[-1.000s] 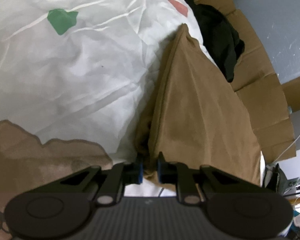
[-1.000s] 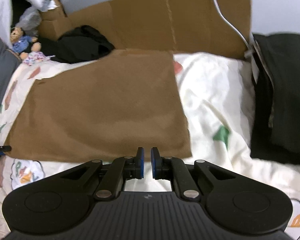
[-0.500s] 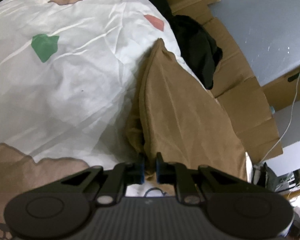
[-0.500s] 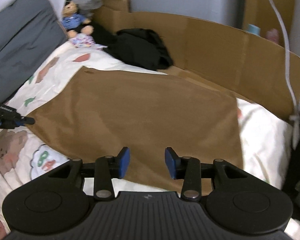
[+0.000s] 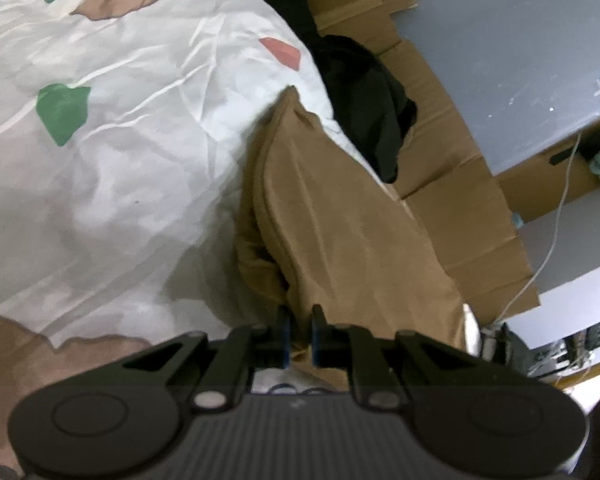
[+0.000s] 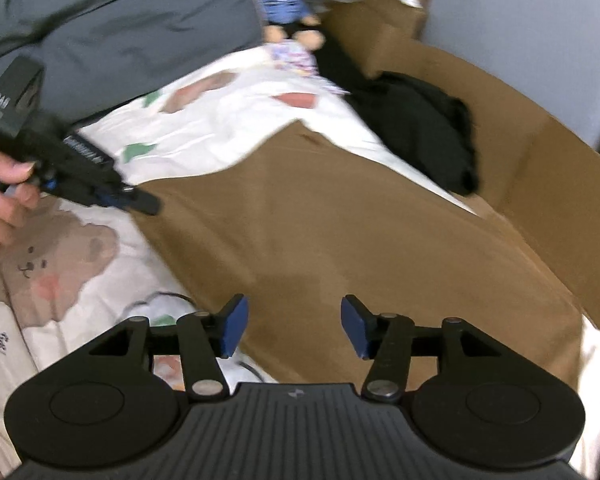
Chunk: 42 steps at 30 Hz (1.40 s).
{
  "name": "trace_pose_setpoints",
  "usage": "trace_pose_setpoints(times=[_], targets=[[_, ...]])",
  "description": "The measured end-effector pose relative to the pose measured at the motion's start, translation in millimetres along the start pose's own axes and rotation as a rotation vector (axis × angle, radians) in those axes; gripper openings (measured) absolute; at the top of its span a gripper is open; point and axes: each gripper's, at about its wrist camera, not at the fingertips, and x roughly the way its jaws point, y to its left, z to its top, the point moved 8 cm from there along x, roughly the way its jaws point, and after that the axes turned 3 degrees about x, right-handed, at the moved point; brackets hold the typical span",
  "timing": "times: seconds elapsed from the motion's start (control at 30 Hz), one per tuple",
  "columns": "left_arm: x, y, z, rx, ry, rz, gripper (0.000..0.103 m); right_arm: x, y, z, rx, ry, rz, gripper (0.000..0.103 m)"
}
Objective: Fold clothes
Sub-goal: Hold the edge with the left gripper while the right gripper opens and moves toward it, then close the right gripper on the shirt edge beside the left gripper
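Left gripper (image 5: 298, 332) is pinching brown cloth (image 5: 340, 248) at its corner; right gripper (image 6: 292, 326), jaws just opening, is hovering spread over it, holding nothing.

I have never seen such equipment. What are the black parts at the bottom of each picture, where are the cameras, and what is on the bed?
There is no robot here. A person holds a two-finger tool in each hand, and a camera on each tool looks forward along its fingers, so the black parts are the tools themselves.

The left view shows the left hand-held gripper, shut on an edge of the brown cloth. The right view shows the right hand-held gripper; its jaws have just been opening and hold nothing, above the same cloth. At the left of that picture you also see the other tool in the person's hand.

The cloth lies on a white printed bedsheet. Beside it are a black garment, brown cardboard and a small teddy bear.
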Motion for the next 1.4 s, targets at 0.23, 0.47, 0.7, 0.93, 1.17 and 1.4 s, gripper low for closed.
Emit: trace_pose_setpoints(times=[0.23, 0.47, 0.7, 0.93, 1.17, 1.4], targets=[[1.1, 1.0, 1.1, -0.017, 0.013, -0.036, 0.009, 27.4, 51.4, 16.4, -0.024, -0.013, 0.048, 0.06], [-1.1, 7.3, 0.6, -0.053, 0.02, -0.066, 0.009, 48.4, 87.0, 30.9, -0.145, -0.032, 0.002, 0.061], [0.5, -2.0, 4.1, -0.056, 0.022, -0.097, 0.009, 63.4, 94.2, 30.3, -0.208, -0.019, -0.054, 0.061], [-0.4, -6.9, 10.7, -0.073, 0.021, -0.136, 0.009, 73.0, 97.3, 29.0, -0.315, -0.029, -0.157, 0.061], [-5.3, -15.9, 16.5, -0.077, 0.012, -0.147, 0.008, 76.1, 109.5, 31.6, -0.441, -0.039, -0.242, 0.053], [-5.8, -24.2, 19.6, -0.069, 0.014, -0.136, 0.008, 68.7, 107.2, 31.3, -0.46, -0.031, -0.221, 0.008]])
